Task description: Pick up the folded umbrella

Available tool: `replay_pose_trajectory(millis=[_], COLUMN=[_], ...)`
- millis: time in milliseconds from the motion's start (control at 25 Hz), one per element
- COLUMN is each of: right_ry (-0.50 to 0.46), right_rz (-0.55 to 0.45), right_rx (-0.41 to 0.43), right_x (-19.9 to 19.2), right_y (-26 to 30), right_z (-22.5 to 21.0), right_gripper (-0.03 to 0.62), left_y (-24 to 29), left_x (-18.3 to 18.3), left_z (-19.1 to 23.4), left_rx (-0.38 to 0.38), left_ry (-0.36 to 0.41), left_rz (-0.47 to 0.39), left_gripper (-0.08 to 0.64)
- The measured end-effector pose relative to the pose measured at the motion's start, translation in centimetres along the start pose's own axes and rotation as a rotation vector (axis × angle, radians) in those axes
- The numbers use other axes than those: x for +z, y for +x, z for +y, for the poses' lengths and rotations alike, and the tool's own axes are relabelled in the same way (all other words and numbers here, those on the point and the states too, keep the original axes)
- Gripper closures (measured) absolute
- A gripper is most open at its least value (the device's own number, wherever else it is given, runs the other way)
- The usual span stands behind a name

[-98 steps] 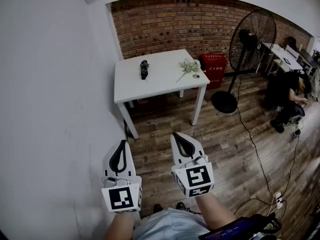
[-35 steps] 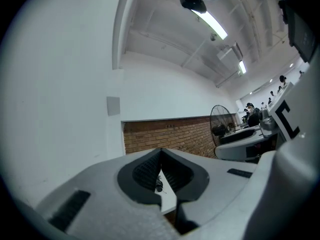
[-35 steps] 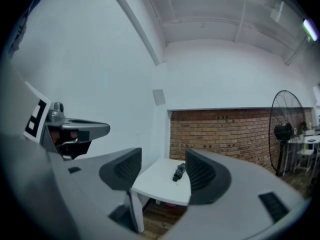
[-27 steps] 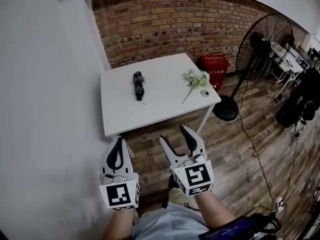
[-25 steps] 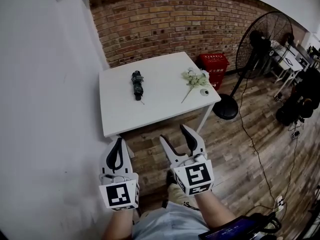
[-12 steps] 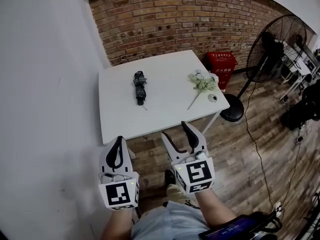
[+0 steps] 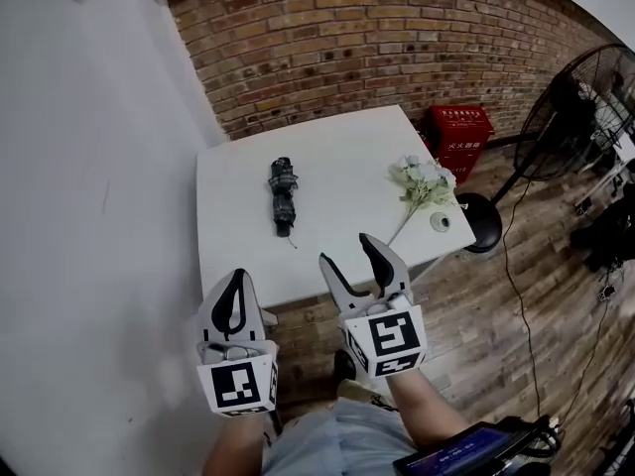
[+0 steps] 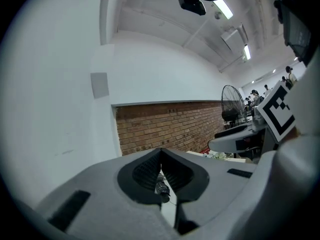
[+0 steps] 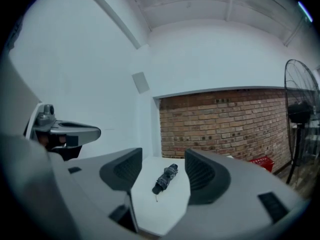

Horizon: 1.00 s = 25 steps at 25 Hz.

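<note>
The white table [image 7: 342, 181] is now much nearer than a second ago, and the folded umbrella [image 7: 283, 196] lies untouched left of its middle, ahead of the released, empty right gripper [image 7: 346, 249] and clenched left gripper [image 7: 237, 276], so seemingly only reach and grasp remain.

Fan [image 7: 575, 117] cut off; small disc [image 7: 440, 221], perhaps lid.

dark mottled umbrella [image 7: 283, 195], white table [image 7: 342, 172], red crate [image 7: 459, 128]
</note>
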State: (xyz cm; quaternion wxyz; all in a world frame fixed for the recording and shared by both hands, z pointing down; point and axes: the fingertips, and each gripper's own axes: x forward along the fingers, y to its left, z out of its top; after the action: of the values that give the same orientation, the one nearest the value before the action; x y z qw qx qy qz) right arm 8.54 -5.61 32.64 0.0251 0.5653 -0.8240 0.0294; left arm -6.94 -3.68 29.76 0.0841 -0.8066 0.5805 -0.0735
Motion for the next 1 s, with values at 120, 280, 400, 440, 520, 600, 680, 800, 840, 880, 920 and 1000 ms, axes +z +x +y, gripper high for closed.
replay_pose_trajectory(millis=[120,280,400,440,520,600,680,800,840,880,920,1000], right_ry=[0.003,0.000,-0.006,-0.006,-0.007,-0.012,-0.019,-0.027,-0.028,-0.031,-0.034,-0.039], right_rz=[-0.002,-0.020,-0.030,-0.032,-0.036,-0.045,-0.054,-0.056,-0.055,-0.054,-0.054,-0.052], right_rx=[0.012,0.020,0.030,0.035,0.044,0.054,0.067,0.079,0.079,0.078,0.077,0.075], right_x=[0.3,1.3,2.2,2.3,2.5,2.8,3.3,3.5,3.6,3.6,3.7,3.7], right_y=[2.3,4.7,6.4,6.9,7.8,8.6,9.5,10.6,11.0,11.4,11.8,12.7], right_z=[-1.4,-3.1,-3.8,-3.8,-3.8,-3.7,-3.4,-2.9,-2.8,-2.7,-2.6,-2.4], right_gripper=[0.322,0.322,0.322,0.322,0.322,0.322,0.322,0.322,0.322,0.322,0.322,0.322], left_y=[2.3,4.7,6.1,6.3,6.7,7.0,7.3,7.8,8.0,8.2,8.5,9.1], left_x=[0.3,1.0,1.3,1.4,1.6,1.8,2.1,2.2,2.2,2.1,2.0,1.8], left_z=[0.1,0.5,1.2,1.5,2.0,2.6,3.3,4.3,4.6,4.9,5.2,6.0], left_rx=[0.012,0.031,0.050,0.057,0.070,0.084,0.100,0.113,0.113,0.113,0.113,0.113], left_ry=[0.010,0.018,0.017,0.019,0.026,0.027,0.028,0.030,0.030,0.028,0.026,0.020], left_rz=[0.002,-0.010,-0.021,-0.021,-0.024,-0.032,-0.041,-0.047,-0.049,-0.052,-0.054,-0.056], left_gripper=[0.554,0.554,0.554,0.554,0.554,0.554,0.554,0.554,0.554,0.554,0.554,0.554])
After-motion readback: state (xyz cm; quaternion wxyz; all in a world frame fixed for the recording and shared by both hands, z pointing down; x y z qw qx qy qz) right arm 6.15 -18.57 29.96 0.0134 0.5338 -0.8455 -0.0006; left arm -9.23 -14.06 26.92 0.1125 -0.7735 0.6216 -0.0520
